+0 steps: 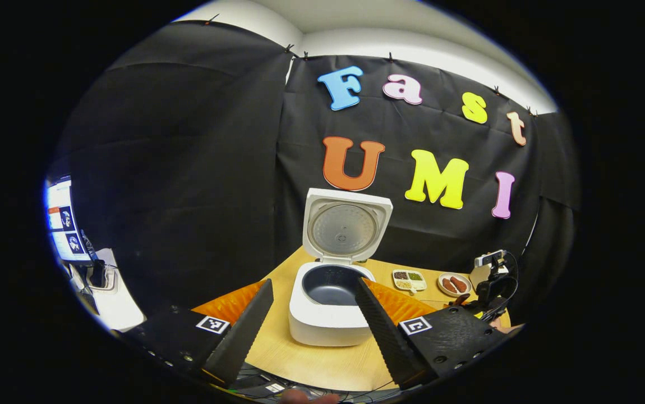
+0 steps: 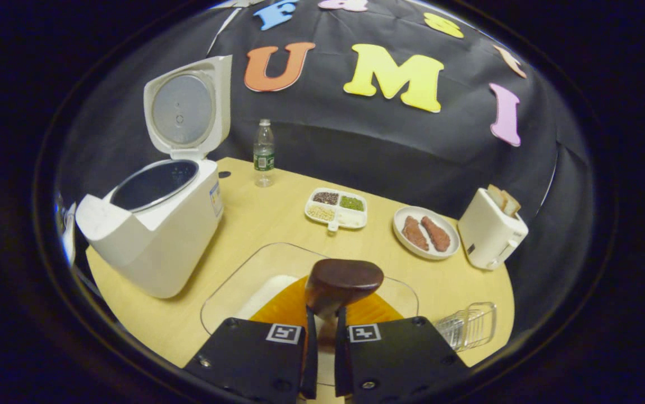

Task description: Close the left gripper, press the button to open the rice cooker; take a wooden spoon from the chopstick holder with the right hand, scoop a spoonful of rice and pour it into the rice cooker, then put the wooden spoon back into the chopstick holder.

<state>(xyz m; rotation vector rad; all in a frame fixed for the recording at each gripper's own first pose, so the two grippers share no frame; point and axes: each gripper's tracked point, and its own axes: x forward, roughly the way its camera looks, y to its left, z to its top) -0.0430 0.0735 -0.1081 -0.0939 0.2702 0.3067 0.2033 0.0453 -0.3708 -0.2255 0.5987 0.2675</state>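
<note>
In the right gripper view, the right gripper at bottom centre is clenched on a dark wooden spoon – held over a clear glass dish of white rice. The white rice cooker stands lid-up at left. In the left gripper view, the left gripper – its 2 fingers spread – frames the cooker at lower centre.

Right gripper fingers clamped on dark brown wooden spoon, bowl sticking up just beyond fingertips, over clear glass container with white rice. White rice cooker, lid up, far left of gripper. Clear wire chopstick holder just right. Divided white grain tray ahead.
</note>
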